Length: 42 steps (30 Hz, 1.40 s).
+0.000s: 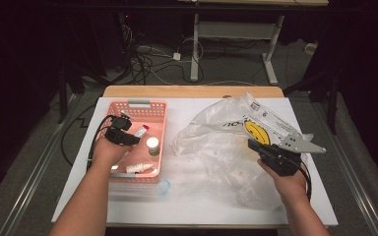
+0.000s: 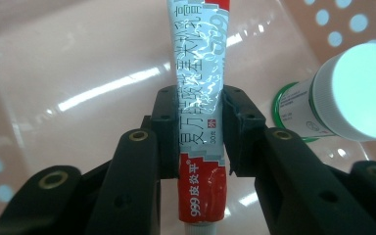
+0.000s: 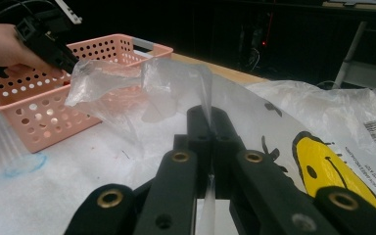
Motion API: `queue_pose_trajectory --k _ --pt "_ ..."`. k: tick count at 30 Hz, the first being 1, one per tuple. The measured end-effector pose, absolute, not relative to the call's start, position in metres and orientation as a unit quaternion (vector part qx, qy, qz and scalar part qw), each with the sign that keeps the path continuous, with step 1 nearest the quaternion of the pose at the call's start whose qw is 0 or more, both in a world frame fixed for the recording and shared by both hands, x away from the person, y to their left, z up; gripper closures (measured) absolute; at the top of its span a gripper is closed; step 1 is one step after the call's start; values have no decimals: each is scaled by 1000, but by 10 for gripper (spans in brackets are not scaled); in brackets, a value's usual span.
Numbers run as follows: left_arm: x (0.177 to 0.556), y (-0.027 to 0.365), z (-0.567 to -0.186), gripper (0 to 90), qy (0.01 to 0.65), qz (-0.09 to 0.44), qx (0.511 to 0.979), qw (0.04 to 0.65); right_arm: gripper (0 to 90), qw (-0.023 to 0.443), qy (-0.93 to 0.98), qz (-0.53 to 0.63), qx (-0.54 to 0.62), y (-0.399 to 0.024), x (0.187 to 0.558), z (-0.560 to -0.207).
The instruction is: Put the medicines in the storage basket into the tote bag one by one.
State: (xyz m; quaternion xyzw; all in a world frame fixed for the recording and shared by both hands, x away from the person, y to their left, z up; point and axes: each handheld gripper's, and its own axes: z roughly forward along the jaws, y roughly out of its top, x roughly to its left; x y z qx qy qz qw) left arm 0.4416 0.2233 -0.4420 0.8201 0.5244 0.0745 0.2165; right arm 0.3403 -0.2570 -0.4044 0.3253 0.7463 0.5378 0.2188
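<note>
On the left of the tabletop (image 1: 202, 206) we are holding our left gripper (image 1: 120, 135) over the pink basket (image 1: 145, 104), and its jaws are pinching a tube (image 2: 200, 98) with red and silver print. In the left gripper view the tube is running upright between the two black pads (image 2: 165, 122), which are pressing on its sides, with its red end hanging near us below them. The tube is sitting inside the basket, above its pale floor. Just right of the tube in that view, a white-capped bottle (image 2: 352, 93) with a green-edged label is lying close by but apart from the jaws. In the high view the same bottle (image 1: 152, 145) is standing in the middle of the basket, and a small white dropper bottle (image 1: 139, 168) is lying at the near end. A faint blue ring (image 1: 163, 186) is marking the tabletop just near the basket's right corner.

Moving right, a clear plastic bag (image 1: 221, 142) is spreading across the middle and right of the tabletop, with a yellow smiley face (image 1: 256, 132) printed on its far right part. On the right, we are holding our right gripper (image 1: 253, 146) at the bag's edge. Its jaws are pressed together, pinching a fold of the film (image 3: 176, 88), which is rising from between them and billowing open toward the basket.
</note>
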Motion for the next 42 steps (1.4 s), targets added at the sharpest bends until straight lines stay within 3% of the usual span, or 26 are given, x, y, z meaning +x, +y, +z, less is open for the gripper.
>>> queue_pose_trajectory --k 19,27,42 --pt "406 225 -416 687 512 113 794 306 900 219 746 541 320 -255 338 -403" --pt "381 229 -410 687 502 125 771 372 900 217 749 539 319 -253 338 -405" --pt "341 222 -414 686 464 149 767 417 900 215 750 539 317 -254 337 -404"
